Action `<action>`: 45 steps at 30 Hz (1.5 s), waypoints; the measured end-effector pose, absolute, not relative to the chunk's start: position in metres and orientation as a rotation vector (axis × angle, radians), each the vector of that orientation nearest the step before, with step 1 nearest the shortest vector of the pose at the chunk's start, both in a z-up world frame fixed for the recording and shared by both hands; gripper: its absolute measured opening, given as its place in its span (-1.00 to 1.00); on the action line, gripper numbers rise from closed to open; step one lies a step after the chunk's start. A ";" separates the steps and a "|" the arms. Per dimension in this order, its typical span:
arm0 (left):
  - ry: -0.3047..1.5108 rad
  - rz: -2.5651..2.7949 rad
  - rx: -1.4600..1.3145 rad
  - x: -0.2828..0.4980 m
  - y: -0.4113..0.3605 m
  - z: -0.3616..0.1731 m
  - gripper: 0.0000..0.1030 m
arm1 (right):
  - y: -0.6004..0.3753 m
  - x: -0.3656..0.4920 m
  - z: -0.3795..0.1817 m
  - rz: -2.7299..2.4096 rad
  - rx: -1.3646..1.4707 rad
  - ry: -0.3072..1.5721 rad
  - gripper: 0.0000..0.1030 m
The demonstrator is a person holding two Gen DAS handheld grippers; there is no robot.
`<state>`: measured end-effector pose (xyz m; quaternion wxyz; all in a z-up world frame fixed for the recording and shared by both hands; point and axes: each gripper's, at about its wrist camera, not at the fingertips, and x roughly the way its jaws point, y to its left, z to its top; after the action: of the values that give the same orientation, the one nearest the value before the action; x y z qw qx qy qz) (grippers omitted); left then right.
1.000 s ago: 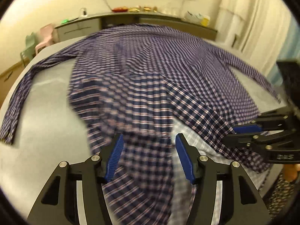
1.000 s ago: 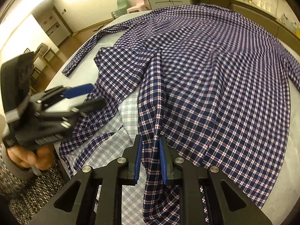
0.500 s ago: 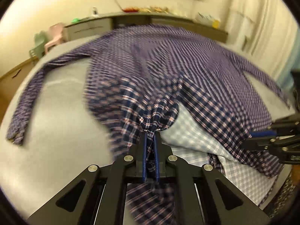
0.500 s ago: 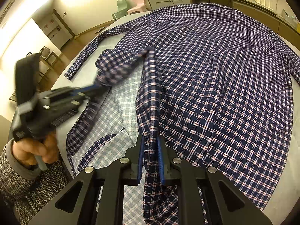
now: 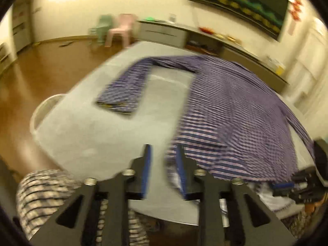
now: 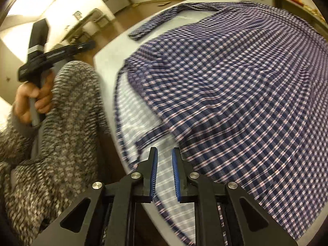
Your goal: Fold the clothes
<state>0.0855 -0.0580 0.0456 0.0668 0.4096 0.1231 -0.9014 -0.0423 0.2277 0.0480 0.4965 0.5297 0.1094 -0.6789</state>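
A navy, white and red checked shirt [image 5: 235, 106] lies spread on the grey table [image 5: 82, 133], one sleeve [image 5: 127, 88] bent out to the left. My left gripper [image 5: 163, 160] is open over bare table, just left of the shirt's near hem, holding nothing. In the right wrist view the shirt [image 6: 235, 82] fills the table, with its pale inner side turned up at the near edge. My right gripper [image 6: 165, 164] hangs open above that pale cloth with nothing clamped. The left gripper [image 6: 57, 51] is raised off the table's left side in a hand.
The person's knitted sleeve [image 6: 67, 112] is close by the table's left edge [image 6: 108, 61]. A wooden floor [image 5: 41, 65], a pink chair [image 5: 121, 28], a green chair [image 5: 102, 26] and a long counter [image 5: 164, 32] lie beyond. A white rounded object [image 5: 41, 110] sits beside the table.
Both grippers have let go of the shirt's front panel and opened. The panel now lies flat. My left gripper has swung left and back off the shirt; the right has pulled back toward the near edge.
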 end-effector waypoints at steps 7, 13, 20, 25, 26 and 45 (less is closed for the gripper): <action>0.091 -2.896 1.524 0.021 0.021 0.002 -0.09 | 0.306 -0.084 0.069 -1.834 1.291 -0.108 -0.23; -0.072 -2.750 1.686 0.026 0.019 -0.040 -0.06 | 0.302 -0.056 0.037 -1.893 1.414 0.286 -0.23; -0.123 -2.825 1.661 0.058 0.007 -0.034 -0.02 | 0.316 0.004 0.052 -1.858 1.308 0.432 0.13; -0.465 -2.947 1.646 0.053 0.044 -0.039 0.05 | 0.316 -0.008 0.045 -1.958 1.307 0.522 -0.07; -0.486 -2.973 1.653 0.053 0.048 -0.038 0.05 | 0.318 -0.013 0.048 -1.958 1.318 0.481 -0.52; -0.092 -2.981 1.606 -0.059 0.034 -0.042 -0.41 | 0.373 -0.124 0.031 -2.134 1.474 -0.350 -0.79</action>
<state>-0.0589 0.0335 -0.0421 -0.1227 0.4706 -0.0269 -0.8734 -0.1242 0.3732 0.0314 0.2594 0.5440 -0.1292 -0.7875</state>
